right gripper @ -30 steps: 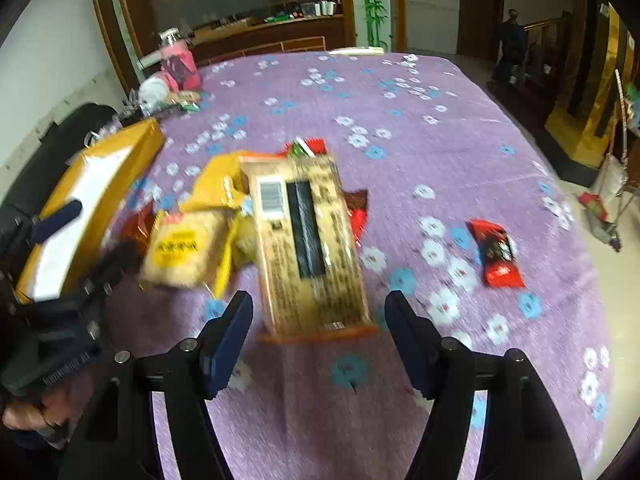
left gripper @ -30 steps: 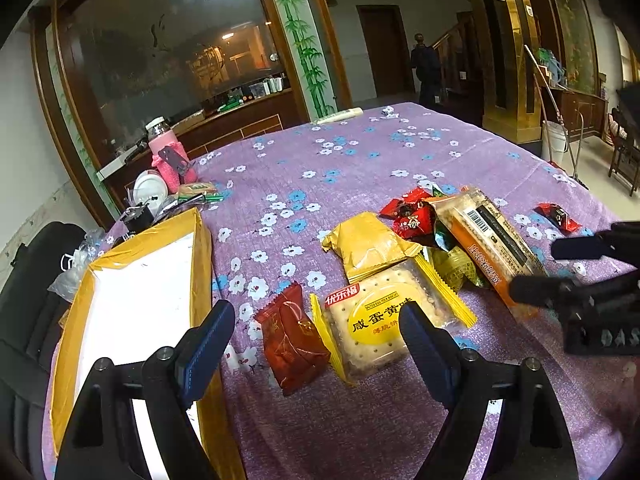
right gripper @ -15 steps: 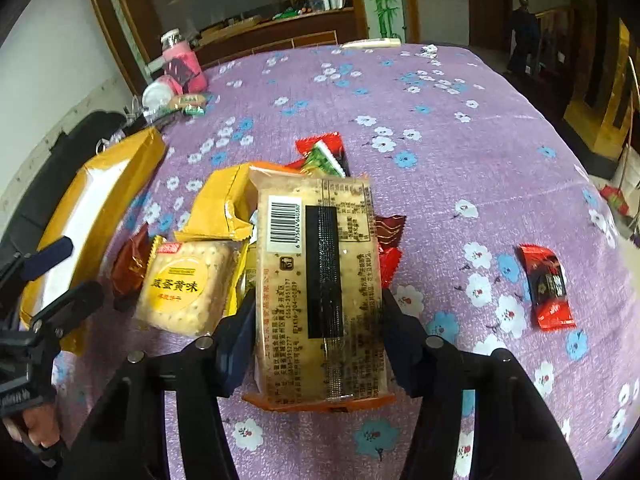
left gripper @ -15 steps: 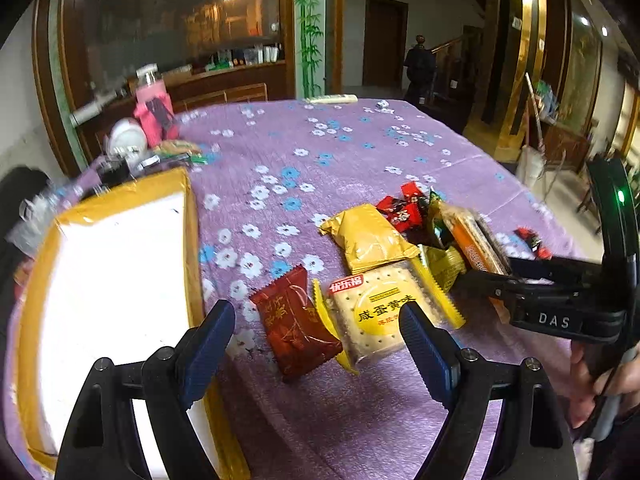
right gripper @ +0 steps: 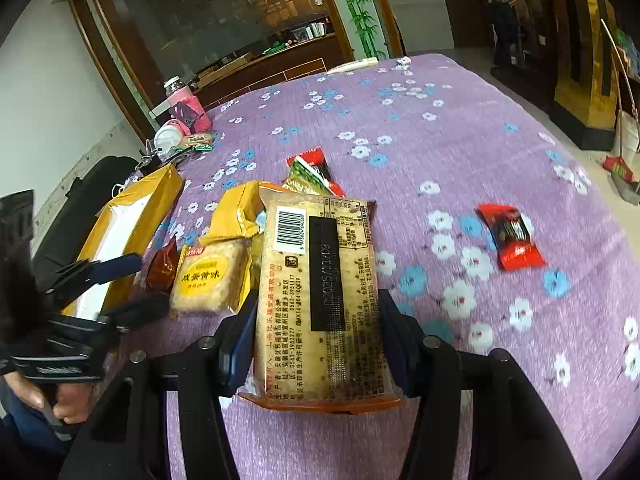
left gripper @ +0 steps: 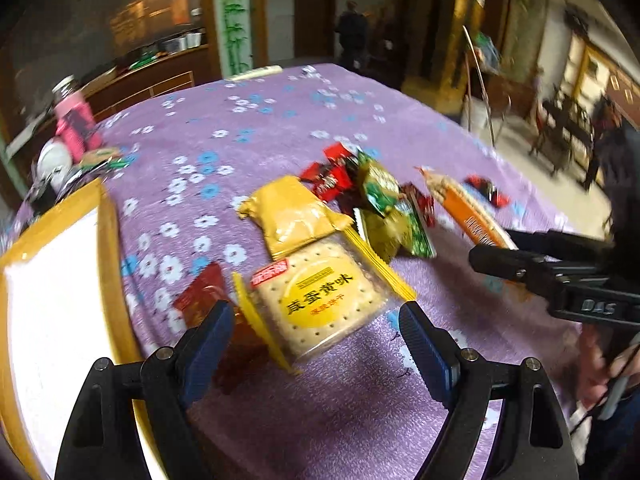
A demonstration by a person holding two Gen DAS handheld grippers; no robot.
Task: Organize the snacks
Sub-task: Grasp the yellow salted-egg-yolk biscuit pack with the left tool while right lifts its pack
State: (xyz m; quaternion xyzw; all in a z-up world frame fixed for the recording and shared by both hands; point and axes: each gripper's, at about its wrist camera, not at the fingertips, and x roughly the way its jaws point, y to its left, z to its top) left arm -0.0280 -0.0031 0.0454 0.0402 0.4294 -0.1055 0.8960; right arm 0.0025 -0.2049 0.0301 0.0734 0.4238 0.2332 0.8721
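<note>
The clear square cracker packet with yellow ends [left gripper: 320,300] reads 咸蛋黄味 on its yellow disc; the long tan biscuit pack [right gripper: 320,300] carries a barcode; the black right gripper body [left gripper: 596,306] reads "DAS"

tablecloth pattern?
Purple tablecloth with small white and blue flowers; right wrist view shows it best.
</note>
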